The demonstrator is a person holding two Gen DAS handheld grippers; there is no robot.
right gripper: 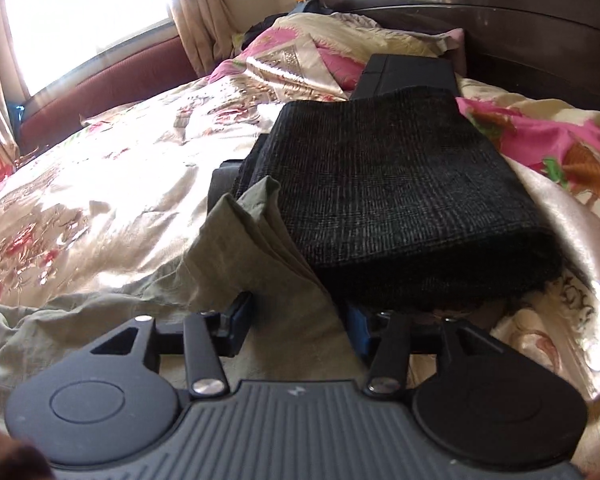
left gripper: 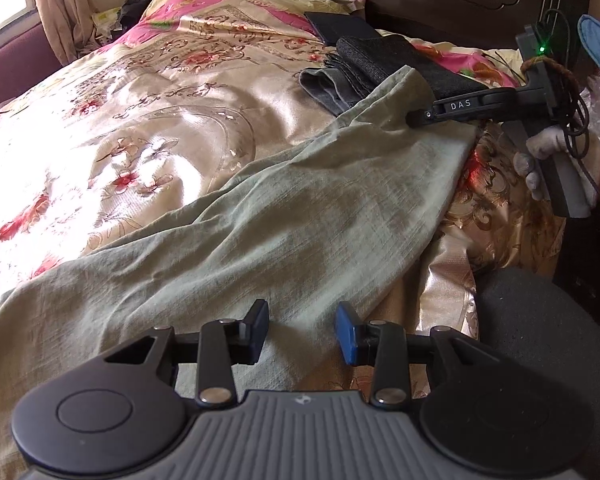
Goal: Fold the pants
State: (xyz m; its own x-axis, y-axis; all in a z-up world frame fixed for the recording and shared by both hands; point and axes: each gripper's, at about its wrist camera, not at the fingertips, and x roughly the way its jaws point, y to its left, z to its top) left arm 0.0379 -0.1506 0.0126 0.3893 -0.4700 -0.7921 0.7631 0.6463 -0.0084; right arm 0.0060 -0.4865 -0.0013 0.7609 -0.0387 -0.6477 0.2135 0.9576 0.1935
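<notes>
The pale green, creased cotton pants [left gripper: 284, 216] lie stretched along the near edge of the bed covered in a shiny cream floral satin spread [left gripper: 148, 120], running from 7 o'clock up to 1 o'clock in the left wrist view. They look folded lengthwise, leg on leg, but the crosswise folds are, by my judgement, not yet done, so the task seems roughly at its middle. The far end of the pants [right gripper: 252, 216] rests against a stack of already folded dark garments, topped by a black woven one [right gripper: 392, 200]. The right tool [right gripper: 296, 320] sits at that end, its jaws spread apart with the green cloth lying loosely between them; the pads do not press on it, so it reads as released. A white-gloved hand [left gripper: 540, 156] grips its handle at 3 o'clock in the left wrist view. The left tool [left gripper: 302, 332] hovers above the near part of the pants at 6 o'clock, jaws partly apart, gripping nothing.
</notes>
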